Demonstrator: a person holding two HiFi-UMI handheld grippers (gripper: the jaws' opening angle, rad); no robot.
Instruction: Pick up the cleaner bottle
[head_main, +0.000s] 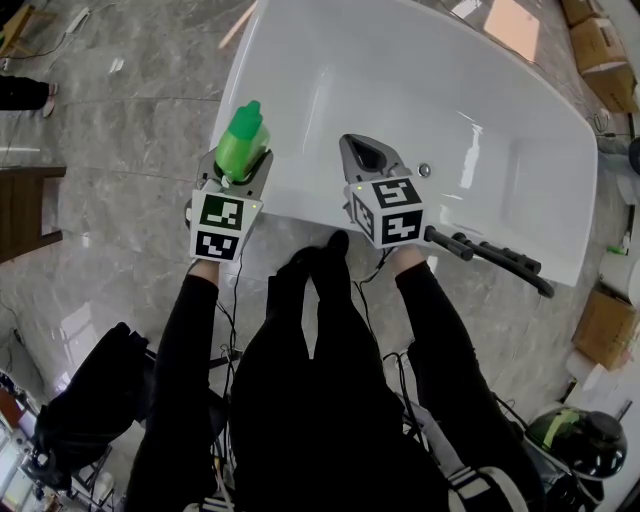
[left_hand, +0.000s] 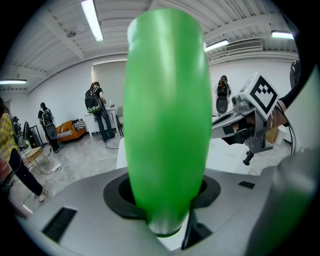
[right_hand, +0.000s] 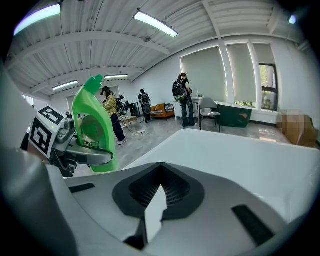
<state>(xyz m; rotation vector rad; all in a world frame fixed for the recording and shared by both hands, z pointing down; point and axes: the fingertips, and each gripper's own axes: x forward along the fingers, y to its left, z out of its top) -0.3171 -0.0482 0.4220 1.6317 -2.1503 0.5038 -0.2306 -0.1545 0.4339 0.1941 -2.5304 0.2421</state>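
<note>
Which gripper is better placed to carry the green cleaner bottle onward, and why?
Left. The left gripper has its jaws clamped on the cleaner bottle; the right gripper is shut on nothing, over the bathtub.

White tub (head_main: 330, 80) on grey floor (head_main: 120, 130) — cardboard boxes (head_main: 598, 42) nr it.

The cleaner bottle (head_main: 243, 142) was smooth green plastic with a soft sheen. The white tub (head_main: 450, 100) at its 2 o'clock looked glossy; the grey stone-like floor (head_main: 120, 120) was polished.
</note>
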